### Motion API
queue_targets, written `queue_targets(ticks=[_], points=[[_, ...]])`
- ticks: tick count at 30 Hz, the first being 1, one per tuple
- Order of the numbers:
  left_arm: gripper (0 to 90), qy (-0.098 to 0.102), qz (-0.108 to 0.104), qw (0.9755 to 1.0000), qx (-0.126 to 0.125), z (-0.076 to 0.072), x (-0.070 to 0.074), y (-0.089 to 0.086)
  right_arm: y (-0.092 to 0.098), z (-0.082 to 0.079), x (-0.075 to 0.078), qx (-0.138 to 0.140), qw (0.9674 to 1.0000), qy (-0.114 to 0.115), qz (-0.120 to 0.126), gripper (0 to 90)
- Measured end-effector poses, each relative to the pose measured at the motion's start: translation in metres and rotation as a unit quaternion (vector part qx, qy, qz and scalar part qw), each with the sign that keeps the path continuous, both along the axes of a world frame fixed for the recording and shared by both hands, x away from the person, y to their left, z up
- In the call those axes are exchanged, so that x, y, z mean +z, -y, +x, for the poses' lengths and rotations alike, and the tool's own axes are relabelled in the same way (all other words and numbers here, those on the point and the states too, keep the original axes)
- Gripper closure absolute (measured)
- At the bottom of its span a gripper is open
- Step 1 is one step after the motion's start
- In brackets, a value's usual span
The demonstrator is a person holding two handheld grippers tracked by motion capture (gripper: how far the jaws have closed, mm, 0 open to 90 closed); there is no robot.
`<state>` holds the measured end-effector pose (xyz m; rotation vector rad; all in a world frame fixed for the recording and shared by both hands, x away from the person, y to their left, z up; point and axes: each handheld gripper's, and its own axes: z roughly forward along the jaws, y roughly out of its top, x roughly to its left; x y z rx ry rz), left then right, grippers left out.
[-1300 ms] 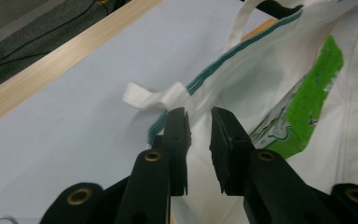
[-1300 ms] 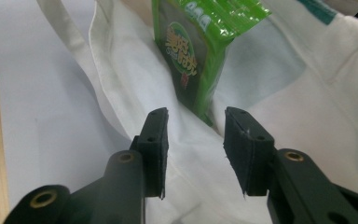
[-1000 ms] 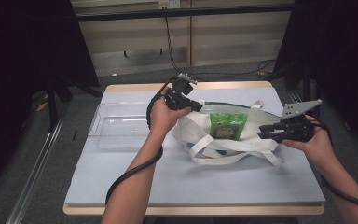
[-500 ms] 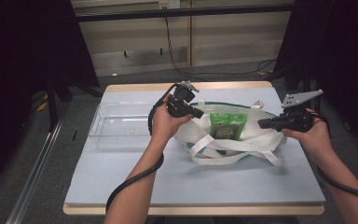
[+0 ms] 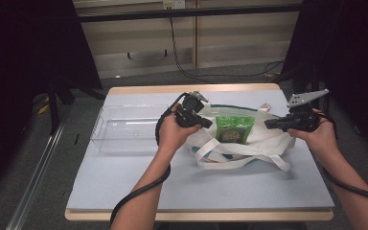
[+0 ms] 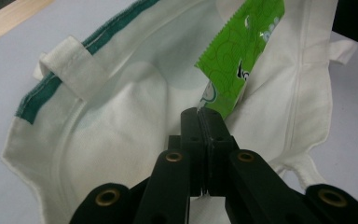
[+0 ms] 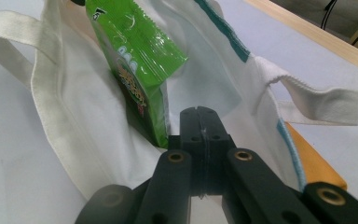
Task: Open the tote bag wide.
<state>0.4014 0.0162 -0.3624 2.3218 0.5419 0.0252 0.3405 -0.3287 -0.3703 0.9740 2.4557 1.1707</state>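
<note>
From the high view, a white cloth tote bag with a green-trimmed mouth lies flat on the pale blue desk, and a bright green foil snack packet stands half out of its mouth. The left tongs sit just beside the packet's left edge; the right tongs are at the bag's right rim, a little farther from the packet. A clear plastic tray rests near the bag, on its left.

In the left gripper view, the left tongs are closed tight, with a sliver of white fabric showing low between the jaws, so they seem to pinch the bag's rim. The packet rises straight ahead of the tips, its long axis running up and away from them, its lower corner just touching.

In the right gripper view, the right tongs are likewise pressed together, apparently on the opposite rim; whether cloth is truly caught I cannot tell for sure. The packet lies ahead and to the left, leaning away into the bag.

The left hand is nearer the packet.
</note>
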Motion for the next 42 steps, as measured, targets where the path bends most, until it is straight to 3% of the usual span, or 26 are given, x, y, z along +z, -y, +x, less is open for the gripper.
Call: queue_targets(ticks=[19,42], points=[[88.9,-0.006,-0.004,1.0000,0.001,-0.010,-0.024,-0.004,0.000,0.014,-0.004,-0.022,0.9997,-0.001,-0.014,89.9],[88.8,0.000,-0.004,0.9999,0.014,-0.015,-0.030,-0.014,0.001,0.018,-0.003,-0.026,0.9996,0.004,-0.013,89.9]])
